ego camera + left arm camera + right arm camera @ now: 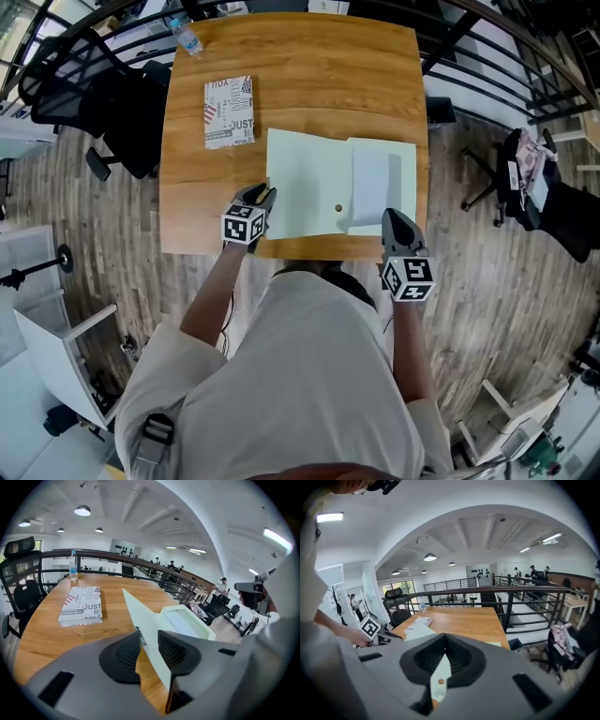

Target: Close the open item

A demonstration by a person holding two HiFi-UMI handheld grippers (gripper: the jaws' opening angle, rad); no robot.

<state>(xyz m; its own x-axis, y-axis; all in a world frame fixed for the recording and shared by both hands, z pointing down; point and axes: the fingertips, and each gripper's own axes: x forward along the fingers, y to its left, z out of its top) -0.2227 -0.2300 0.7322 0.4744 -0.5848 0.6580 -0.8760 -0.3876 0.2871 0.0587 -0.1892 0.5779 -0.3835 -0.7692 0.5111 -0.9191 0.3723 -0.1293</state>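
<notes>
A pale green folder (pixel 305 183) lies open on the wooden table (pixel 309 75), its wide flap to the left and a white sheet (pixel 375 178) in its right half. My left gripper (pixel 262 197) is at the flap's front left corner. In the left gripper view the flap (pixel 145 620) runs edge-on between the jaws of that gripper (pixel 149 646), which are shut on it. My right gripper (pixel 394 217) hovers at the folder's front right edge. Through the narrow slit between its jaws (pixel 443 660) shows a pale green strip with a brown stud (pixel 440 681); whether it is gripped is unclear.
A printed book (pixel 229 112) lies at the table's far left, and a water bottle (pixel 187 37) stands on the far left corner. A black office chair (pixel 103 94) is left of the table, a chair with clothes (pixel 534 183) to the right. A black railing (pixel 506 592) runs behind.
</notes>
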